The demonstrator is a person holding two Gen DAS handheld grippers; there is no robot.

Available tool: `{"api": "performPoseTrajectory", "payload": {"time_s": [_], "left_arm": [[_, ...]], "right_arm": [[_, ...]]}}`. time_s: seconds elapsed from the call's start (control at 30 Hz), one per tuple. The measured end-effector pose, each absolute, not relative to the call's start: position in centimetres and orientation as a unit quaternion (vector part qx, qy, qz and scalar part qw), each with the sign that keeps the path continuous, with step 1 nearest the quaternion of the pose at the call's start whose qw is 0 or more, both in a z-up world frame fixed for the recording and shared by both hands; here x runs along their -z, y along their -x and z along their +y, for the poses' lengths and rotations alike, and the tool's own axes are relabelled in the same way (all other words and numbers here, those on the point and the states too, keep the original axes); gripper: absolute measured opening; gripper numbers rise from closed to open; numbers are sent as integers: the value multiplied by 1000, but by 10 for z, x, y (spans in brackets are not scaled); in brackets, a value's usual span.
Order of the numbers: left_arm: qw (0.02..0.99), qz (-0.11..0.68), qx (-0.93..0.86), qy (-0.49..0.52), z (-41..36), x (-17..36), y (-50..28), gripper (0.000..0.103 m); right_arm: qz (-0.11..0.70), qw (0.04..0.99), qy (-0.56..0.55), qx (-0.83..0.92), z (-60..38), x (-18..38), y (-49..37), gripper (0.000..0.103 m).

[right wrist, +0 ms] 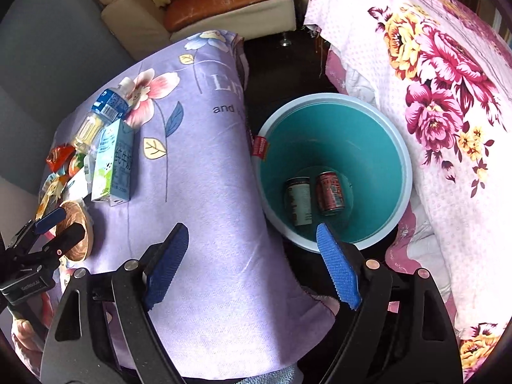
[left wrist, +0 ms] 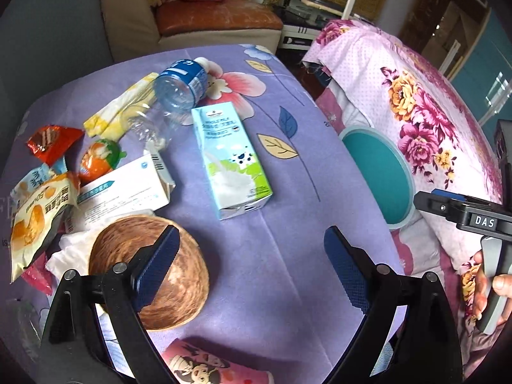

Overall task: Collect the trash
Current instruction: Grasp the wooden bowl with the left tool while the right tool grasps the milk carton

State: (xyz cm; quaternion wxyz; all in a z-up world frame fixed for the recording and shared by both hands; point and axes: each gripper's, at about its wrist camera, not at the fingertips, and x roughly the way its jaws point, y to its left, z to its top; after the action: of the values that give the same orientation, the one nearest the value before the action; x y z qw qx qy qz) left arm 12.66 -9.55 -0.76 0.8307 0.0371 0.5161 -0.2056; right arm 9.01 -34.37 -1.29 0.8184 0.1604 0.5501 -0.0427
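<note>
A: Your left gripper (left wrist: 251,249) is spread wide, empty, over the purple flowered tablecloth (left wrist: 288,256). The pale blue milk carton (left wrist: 228,156) lies flat there, long axis twelve to five.

B: Your right gripper (right wrist: 251,265) gapes empty too. Two drink cans (right wrist: 315,199) lie lengthwise in the teal plastic bin (right wrist: 368,147), pointing twelve.

Left gripper (left wrist: 252,264) points steeply down, its blue-padded jaws spread wide with nothing between them. Seen from the right wrist, it sits at the far left edge, black frame and one blue pad (right wrist: 51,217) showing, with fingers of the left hand (right wrist: 24,331) wrapped under its handle. Right gripper (right wrist: 252,267) also tilts steeply down, jaws apart and empty. From the left wrist, the right hand (left wrist: 491,291) grips the grey handle at the right edge.
</note>
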Motion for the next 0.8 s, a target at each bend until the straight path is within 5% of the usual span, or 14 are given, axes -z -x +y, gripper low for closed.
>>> {"api": "performPoseTrajectory", "payload": {"time_s": [0.63, 0.8], "left_arm": [[830, 542, 128, 39, 26, 38, -119, 92], [824, 547, 138, 42, 23, 45, -125, 70]], "right_arm": [[582, 807, -104, -9, -256, 21, -108, 82], [586, 804, -102, -9, -252, 25, -111, 82]]}}
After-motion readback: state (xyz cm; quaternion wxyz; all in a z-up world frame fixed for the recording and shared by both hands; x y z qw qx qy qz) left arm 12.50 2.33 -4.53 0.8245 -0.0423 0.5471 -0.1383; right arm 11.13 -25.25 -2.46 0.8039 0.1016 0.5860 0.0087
